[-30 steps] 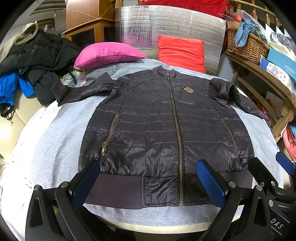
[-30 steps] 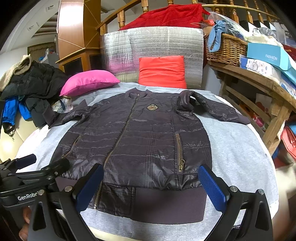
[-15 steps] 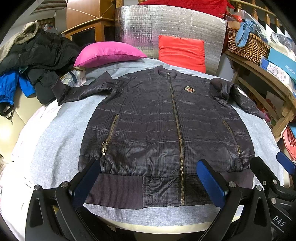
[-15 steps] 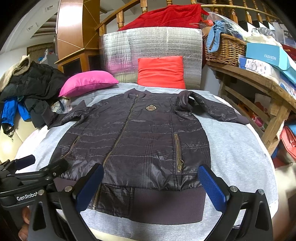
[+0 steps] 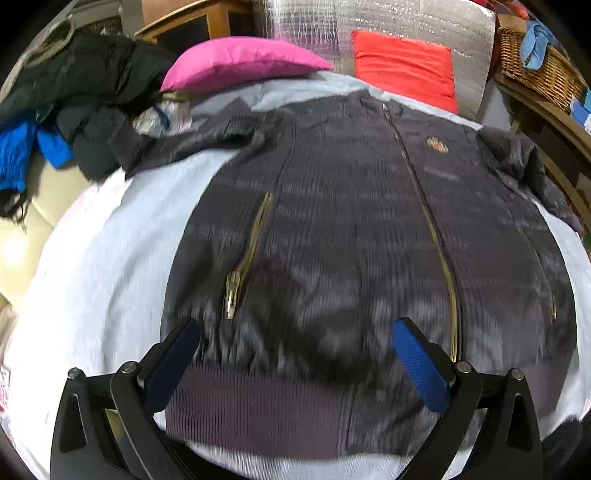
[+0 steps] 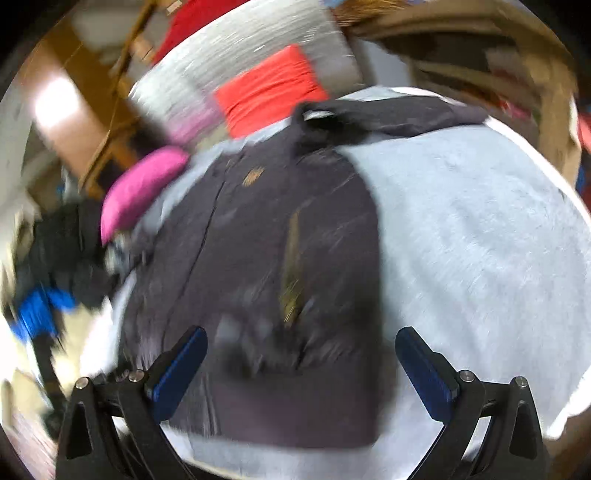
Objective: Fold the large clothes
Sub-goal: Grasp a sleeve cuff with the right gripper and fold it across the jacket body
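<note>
Right now my left tool [image 5: 295, 354] hangs released, its blue pads spread wide above the ribbed hem of the dark quilted jacket [image 5: 351, 240], gripping nothing. My right tool [image 6: 301, 365] is likewise spread open and empty, over the hem on the jacket's other side; that view is badly smeared, so fine detail there is lost.

The jacket lies flat, front up and zipped, on a light grey sheet [image 5: 110, 258] that covers a rounded surface, hem toward me and collar away. Its centre zipper [image 5: 428, 229] runs slantwise from the collar to the hem, and a pocket zipper [image 5: 251, 251] with a metal pull sits just ahead of my left tool's left pad. One sleeve [image 5: 184, 144] stretches out to the left, its cuff touching a pile of dark clothes [image 5: 74, 92] with a blue garment [image 5: 22, 155] beside it. The other sleeve [image 6: 388, 118] lies bunched at the far right shoulder.

Beyond the collar, a pink cushion [image 5: 240, 59] and a red cushion [image 5: 402, 66] rest against a silver foil panel [image 5: 388, 18]. To the right stands a wooden shelf [image 5: 546, 122] carrying a wicker basket [image 5: 535, 70]. Nothing lies on the jacket body between my tools and the collar.
</note>
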